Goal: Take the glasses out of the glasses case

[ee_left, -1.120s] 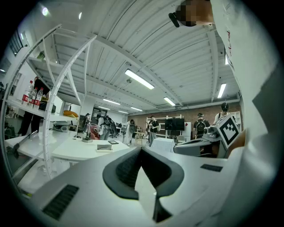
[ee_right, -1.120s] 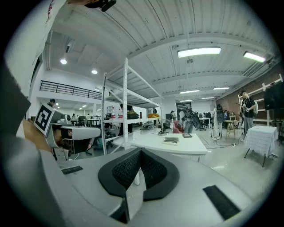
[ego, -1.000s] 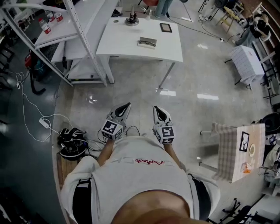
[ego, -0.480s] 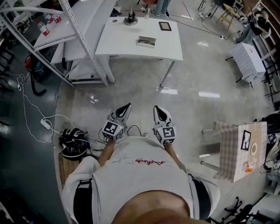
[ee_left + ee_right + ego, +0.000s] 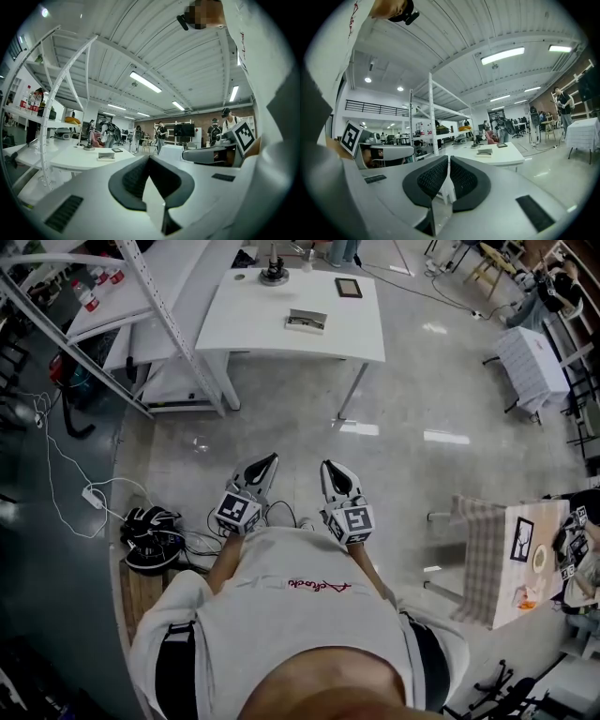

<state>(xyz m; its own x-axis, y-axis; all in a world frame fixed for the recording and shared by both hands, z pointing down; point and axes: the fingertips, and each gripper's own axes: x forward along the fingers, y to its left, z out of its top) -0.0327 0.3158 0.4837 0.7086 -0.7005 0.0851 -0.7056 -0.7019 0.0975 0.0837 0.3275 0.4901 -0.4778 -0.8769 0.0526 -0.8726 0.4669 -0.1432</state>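
Stands well short of the white worktop (image 5: 253,329) at the far side of the room, with bare floor between. Can make out on that worktop, toward its near edge, a small flat box, most likely the glasses case (image 5: 307,322); too small from here to judge whether open or with glasses inside. Can also make out, farther back on the same top and apart from the case, a dark stand-like object (image 5: 274,273) and a flat dark slab (image 5: 349,287).

Carries the left tool (image 5: 269,461) and the right tool (image 5: 330,467) side by side just ahead of the torso, both pointing level toward the worktop. Looks like a plain carrying pose, aimed at the goal while nothing lies within reach.

Holds the left tool closed, pads meeting on nothing. Shows a thin slit between the right tool's pads, which have just been opening, with nothing between them either; possibly an early readying for the grasp.

Has not yet begun the task proper, judging by the gap. Calls next for closing in on the worktop, steadying the case with one tool and drawing the glasses out with the other.
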